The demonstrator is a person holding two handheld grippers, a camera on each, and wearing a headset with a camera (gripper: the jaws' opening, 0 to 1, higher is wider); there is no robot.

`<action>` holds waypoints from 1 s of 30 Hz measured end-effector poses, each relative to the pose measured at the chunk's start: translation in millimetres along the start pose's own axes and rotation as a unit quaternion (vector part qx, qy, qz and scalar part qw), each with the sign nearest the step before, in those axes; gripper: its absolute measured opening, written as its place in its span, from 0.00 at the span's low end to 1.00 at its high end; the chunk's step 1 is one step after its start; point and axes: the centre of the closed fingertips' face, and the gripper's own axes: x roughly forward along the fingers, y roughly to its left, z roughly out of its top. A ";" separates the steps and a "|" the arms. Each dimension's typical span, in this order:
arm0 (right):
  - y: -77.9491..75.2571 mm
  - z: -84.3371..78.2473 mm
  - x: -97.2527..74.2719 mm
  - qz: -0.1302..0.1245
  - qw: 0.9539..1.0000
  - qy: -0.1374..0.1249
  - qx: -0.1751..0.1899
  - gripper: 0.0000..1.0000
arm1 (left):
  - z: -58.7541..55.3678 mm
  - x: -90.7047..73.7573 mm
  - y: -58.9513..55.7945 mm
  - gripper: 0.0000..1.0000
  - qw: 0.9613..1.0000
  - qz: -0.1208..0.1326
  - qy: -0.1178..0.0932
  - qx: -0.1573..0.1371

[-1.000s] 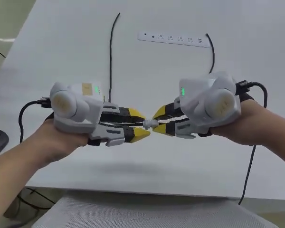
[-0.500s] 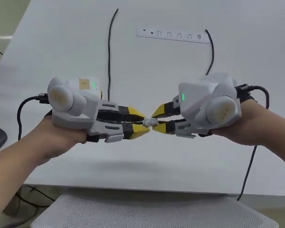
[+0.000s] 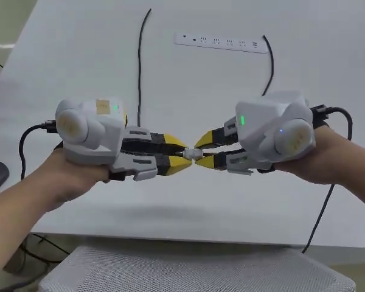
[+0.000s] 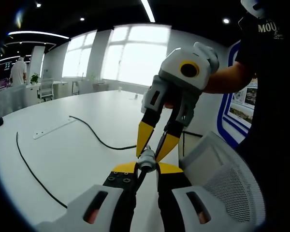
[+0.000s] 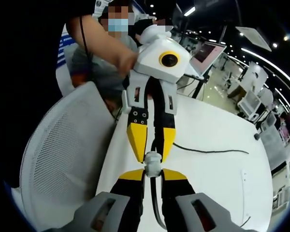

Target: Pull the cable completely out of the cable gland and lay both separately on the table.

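The cable gland [image 3: 191, 155] is not on the bench [image 3: 79, 67]. It hangs in the air above the near edge, caught between the tips of the two grippers, which point at each other. The cable [image 5: 153, 198] is not yet out of it, as far as I can judge: a thin dark strand comes from the gland and runs back between the fingers of the right gripper [image 3: 201, 153]. So I think the pulling is only at its beginning. The full separation and the laying down of both parts are left to do. The left gripper [image 3: 181, 157] has its yellow fingers pressed nearly together, and in the left gripper view the gland sits directly at their tips, so I believe they pinch the gland. The right fingers are also drawn close together. I judge that they nip the cable just beside the gland, but the contact is too small for me to be sure. Farther back on the bench lie a white power strip [image 3: 222, 44] and a loose black cord [image 3: 140, 67], well apart from the work.
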 end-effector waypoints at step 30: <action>-0.9 8.9 -21.3 0.146 0.900 -0.170 0.374 0.17 | 0.5 0.0 -11.0 0.15 0.996 -0.001 0.021 0.088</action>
